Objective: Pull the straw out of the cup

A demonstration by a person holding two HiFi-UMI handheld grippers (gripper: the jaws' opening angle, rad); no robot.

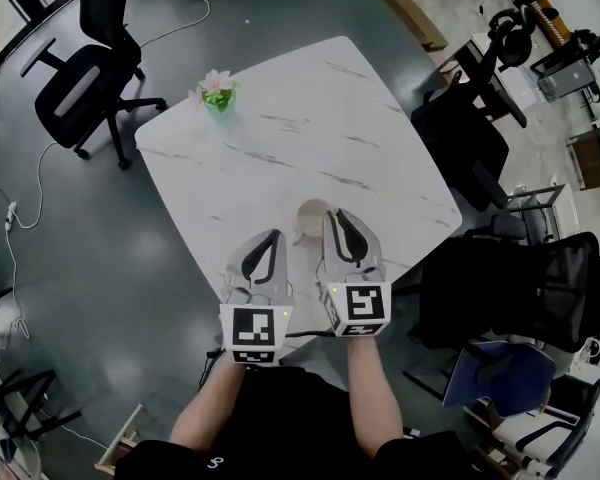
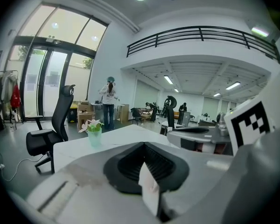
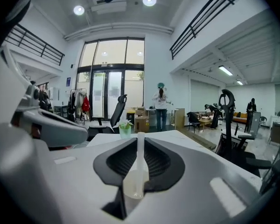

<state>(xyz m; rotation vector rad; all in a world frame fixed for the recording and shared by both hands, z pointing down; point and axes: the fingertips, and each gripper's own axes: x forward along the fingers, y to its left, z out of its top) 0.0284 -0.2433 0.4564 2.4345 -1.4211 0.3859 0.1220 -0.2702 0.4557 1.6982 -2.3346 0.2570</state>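
A white paper cup (image 1: 308, 218) stands on the white marble table (image 1: 310, 118) near its front edge, partly hidden by my right gripper (image 1: 338, 214). That gripper hovers over the cup's right side. In the right gripper view it (image 3: 140, 136) is shut on a translucent straw (image 3: 139, 169), which lies along the jaws with a wider end near the camera. My left gripper (image 1: 272, 236) hangs just left of the cup. In the left gripper view its jaws (image 2: 146, 148) are shut on a thin white paper-like piece (image 2: 149, 188); what it belongs to is not visible.
A small green pot of pink flowers (image 1: 218, 93) stands at the table's far left corner. Black office chairs stand at the far left (image 1: 85, 78) and along the right (image 1: 470, 148). Beyond the table a person (image 2: 109, 101) stands by the glass doors.
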